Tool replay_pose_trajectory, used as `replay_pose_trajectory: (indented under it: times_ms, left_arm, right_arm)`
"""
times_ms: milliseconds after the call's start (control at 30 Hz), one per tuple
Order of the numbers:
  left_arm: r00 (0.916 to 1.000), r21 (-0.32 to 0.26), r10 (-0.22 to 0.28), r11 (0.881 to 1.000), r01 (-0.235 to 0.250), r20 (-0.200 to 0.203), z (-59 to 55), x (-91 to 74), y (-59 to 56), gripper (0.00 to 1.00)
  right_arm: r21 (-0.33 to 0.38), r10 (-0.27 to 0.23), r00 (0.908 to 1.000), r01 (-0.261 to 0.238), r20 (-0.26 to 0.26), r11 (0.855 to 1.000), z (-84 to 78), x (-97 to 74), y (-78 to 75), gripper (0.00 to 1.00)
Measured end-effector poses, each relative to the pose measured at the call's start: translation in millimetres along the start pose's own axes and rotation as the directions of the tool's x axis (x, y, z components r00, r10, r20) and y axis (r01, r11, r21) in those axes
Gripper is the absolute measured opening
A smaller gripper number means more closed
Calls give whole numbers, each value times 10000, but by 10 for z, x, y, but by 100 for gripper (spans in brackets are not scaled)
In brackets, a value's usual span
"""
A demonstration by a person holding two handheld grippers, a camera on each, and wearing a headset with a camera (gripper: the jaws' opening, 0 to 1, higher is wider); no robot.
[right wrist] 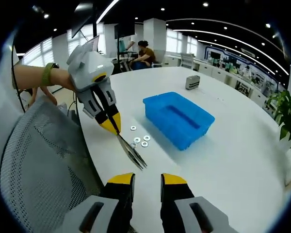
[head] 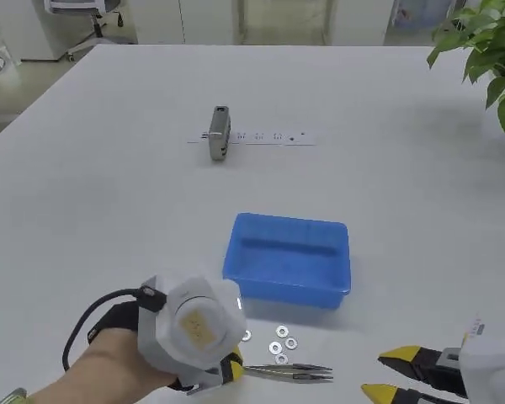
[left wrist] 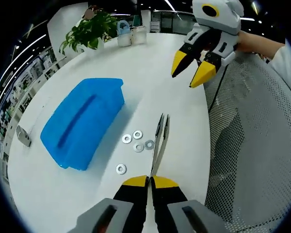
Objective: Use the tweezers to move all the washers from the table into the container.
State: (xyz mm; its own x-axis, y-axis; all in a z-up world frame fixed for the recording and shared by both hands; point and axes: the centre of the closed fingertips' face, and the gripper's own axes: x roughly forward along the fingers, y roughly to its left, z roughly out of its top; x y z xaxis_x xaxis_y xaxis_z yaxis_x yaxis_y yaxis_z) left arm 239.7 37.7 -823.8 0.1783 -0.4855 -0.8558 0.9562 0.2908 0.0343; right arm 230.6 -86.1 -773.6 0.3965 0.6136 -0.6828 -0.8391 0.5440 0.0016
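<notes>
my left gripper [left wrist: 150, 180] clenched on tweezers [left wrist: 159, 138], right gripper [right wrist: 148, 177] released, washers [left wrist: 137, 134] by table [left wrist: 150, 73] near edge, beside container [left wrist: 82, 121]

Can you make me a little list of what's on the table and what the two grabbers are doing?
left gripper: shut on the tweezers, whose tips lie next to the washers
right gripper: open, holding nothing
washers: five, on the table beside the container
container: blue, no washers seen inside
also there: metal block, plant
</notes>
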Motion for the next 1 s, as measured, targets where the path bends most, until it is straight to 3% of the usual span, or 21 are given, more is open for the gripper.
replay_pose_trajectory:
  times_ms: [133,267,500,633,667,767,800,833,900,1000]
  left_arm:
    - [9999,497,-132,9987,135,-65,1,10,-32,0]
    - [9995,645,-174,9978,157,268,84,-75,-82,0]
    - [9927,1017,-41,9948,-82,1205,379,-390,-166,0]
    - [9862,888,-8,9959,-141,1653,546,-516,-249,0]
    - [9808,898,32,9957,-212,1951,617,-544,-288,0]
    - [9770,906,-16,9957,-182,2134,693,-576,-382,0]
    - [9769,935,-7,9954,-198,2138,707,-580,-405,0]
    - [9776,1045,6,9943,-231,2103,720,-581,-431,0]
    - [9797,1237,28,9919,-282,2005,726,-587,-467,0]
    - [9792,1352,-35,9905,-245,2027,742,-608,-514,0]
  right_arm:
    - [-86,38,10000,-38,-63,10000,-10,18,10,18]
    - [-208,31,10000,-33,-91,9998,-13,29,13,18]
    - [-565,288,9996,-289,-24,9980,14,56,60,18]
    - [-1245,1076,9934,-1019,394,9870,143,91,208,19]
    - [-1364,1185,9921,-1120,401,9843,159,105,227,19]
    - [-1649,1483,9884,-1412,318,9762,192,165,273,19]
    - [-1732,1629,9863,-1558,277,9725,197,187,290,19]
    - [-1802,2045,9785,-1966,261,9638,203,220,353,20]
    - [-1675,2858,9573,-2752,427,9467,236,271,479,20]
    - [-2068,3359,9418,-3264,113,9223,206,385,554,18]
